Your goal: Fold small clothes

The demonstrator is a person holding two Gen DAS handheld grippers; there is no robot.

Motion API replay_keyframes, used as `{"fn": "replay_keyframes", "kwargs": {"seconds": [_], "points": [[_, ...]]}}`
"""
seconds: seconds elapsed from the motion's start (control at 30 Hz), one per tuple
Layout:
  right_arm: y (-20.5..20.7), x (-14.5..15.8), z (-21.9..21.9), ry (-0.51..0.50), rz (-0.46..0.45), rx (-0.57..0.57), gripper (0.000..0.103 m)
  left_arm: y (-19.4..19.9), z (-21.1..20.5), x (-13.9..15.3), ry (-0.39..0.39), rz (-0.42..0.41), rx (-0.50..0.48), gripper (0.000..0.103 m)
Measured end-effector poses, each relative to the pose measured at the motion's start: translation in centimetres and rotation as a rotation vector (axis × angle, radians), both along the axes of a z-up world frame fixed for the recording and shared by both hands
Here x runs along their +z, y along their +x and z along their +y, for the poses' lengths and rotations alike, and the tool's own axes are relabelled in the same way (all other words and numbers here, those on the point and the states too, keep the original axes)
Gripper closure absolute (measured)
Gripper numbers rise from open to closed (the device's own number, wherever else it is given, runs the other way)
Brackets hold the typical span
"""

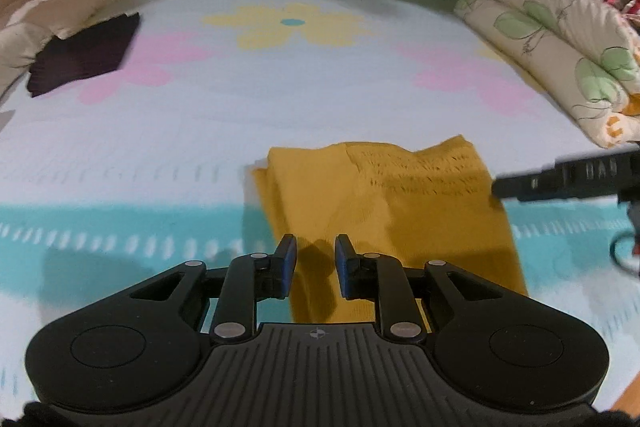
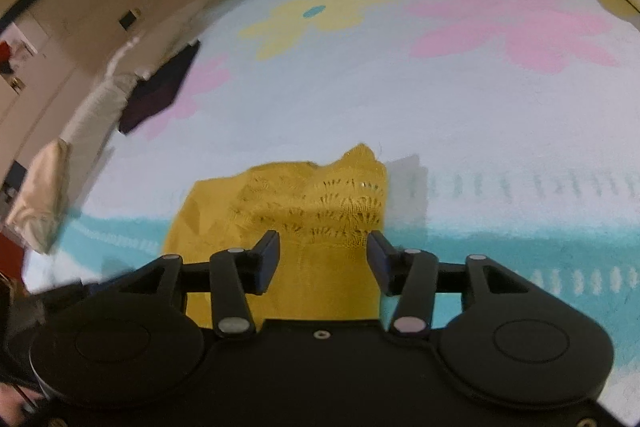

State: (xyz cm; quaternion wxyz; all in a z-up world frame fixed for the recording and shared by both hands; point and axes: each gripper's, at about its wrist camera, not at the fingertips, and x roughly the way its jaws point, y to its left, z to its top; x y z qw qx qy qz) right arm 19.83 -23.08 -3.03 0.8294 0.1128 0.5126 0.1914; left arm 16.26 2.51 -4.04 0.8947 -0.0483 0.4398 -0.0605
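1. Pale blue bed cover printed with large yellow and pink flowers and a turquoise band along its near edge: spread flat, it carries every item below.
2. Rolled cream quilt with a green leaf print: lies along the far right side of the cover, well apart from the work area.
3. Mustard-yellow knitted garment with an openwork lace panel: lies partly folded on the cover, straddling the line where the pale area meets the turquoise band. Its lace section is toward the far right of the piece; some creases remain in the middle.
4. Dark purple folded cloth: rests at the far left of the cover, beside a pale pillow, well apart from the yellow garment.
5. Left gripper: black body with blue pads, poised over the near left portion of the yellow garment. Jaws stand a narrow gap apart; no fabric is visibly pinched between them.
6. Right gripper: over the near edge of the garment below the lace panel. Jaws stand clearly apart, pads not pressing the fabric. In the left wrist view one of its black fingers reaches to the garment's right edge.
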Motion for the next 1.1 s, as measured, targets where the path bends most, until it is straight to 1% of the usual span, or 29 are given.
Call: {"fn": "replay_keyframes", "kwargs": {"seconds": [0.07,0.1,0.17,0.2,0.23,0.3,0.37,0.4,0.47,0.5,0.6,0.67,0.73,0.77,0.8,0.83,0.87,0.93,1.03,1.1], "points": [[0.6,-0.9,0.8,-0.026,0.016,0.006,0.046,1.2,0.1,-1.0,0.028,0.012,-0.002,0.082],[0.9,-1.4,1.0,-0.037,0.023,0.006,0.046,1.9,0.1,-1.5,0.058,0.018,0.000,0.082],[1.4,-2.4,1.3,-0.057,0.039,0.004,0.046,2.5,0.8,-2.8,0.094,0.032,0.005,0.079],[1.7,-2.9,1.3,-0.075,0.049,0.002,0.046,2.6,1.2,-3.3,0.095,0.040,0.002,0.078],[1.9,-3.4,1.3,-0.094,0.057,-0.002,0.046,2.8,1.5,-3.8,0.086,0.041,-0.005,0.075],[2.3,-4.4,0.9,-0.105,0.083,-0.012,0.038,3.0,2.0,-4.0,0.074,0.032,0.008,0.067],[2.5,-5.0,0.3,-0.107,0.101,-0.027,0.032,3.4,2.5,-4.2,0.045,0.038,0.028,0.064],[2.5,-5.3,0.0,-0.105,0.108,-0.034,0.030,3.4,2.7,-4.3,0.029,0.043,0.033,0.063],[2.5,-5.4,-0.5,-0.080,0.122,-0.050,0.030,3.7,3.4,-4.4,-0.001,0.057,0.057,0.055],[2.5,-5.4,-0.6,-0.075,0.124,-0.056,0.030,3.8,3.6,-4.2,-0.010,0.063,0.065,0.054],[1.9,-4.8,-0.6,-0.084,0.112,-0.067,0.026,3.6,4.3,-3.4,-0.027,0.063,0.103,0.053],[1.6,-4.0,-0.7,-0.096,0.089,-0.083,0.025,3.3,4.4,-2.4,0.008,0.039,0.119,0.054],[0.9,-2.7,-0.9,-0.115,0.037,-0.098,0.015,2.2,4.1,-1.0,0.069,0.004,0.118,0.053],[0.6,-2.0,-1.0,-0.118,0.010,-0.105,0.006,1.7,4.0,-0.3,0.087,-0.011,0.113,0.051],[0.2,-1.3,-1.0,-0.117,-0.018,-0.114,0.000,1.5,3.8,0.2,0.091,-0.021,0.104,0.048],[-0.4,-0.4,-1.2,-0.110,-0.043,-0.126,0.000,0.9,3.7,0.9,0.090,-0.038,0.091,0.038],[-0.8,0.3,-1.2,-0.098,-0.062,-0.134,0.000,0.3,3.6,1.4,0.093,-0.055,0.082,0.030],[-2.0,1.7,-1.3,-0.073,-0.099,-0.150,0.000,-1.5,3.3,2.5,0.116,-0.095,0.070,0.027],[-3.7,3.3,-1.0,-0.072,-0.146,-0.157,0.000,-3.7,3.0,3.4,0.134,-0.110,0.058,0.024],[-4.8,4.0,-0.3,-0.095,-0.157,-0.155,0.000,-5.1,3.0,3.7,0.130,-0.120,0.053,0.016]]}}
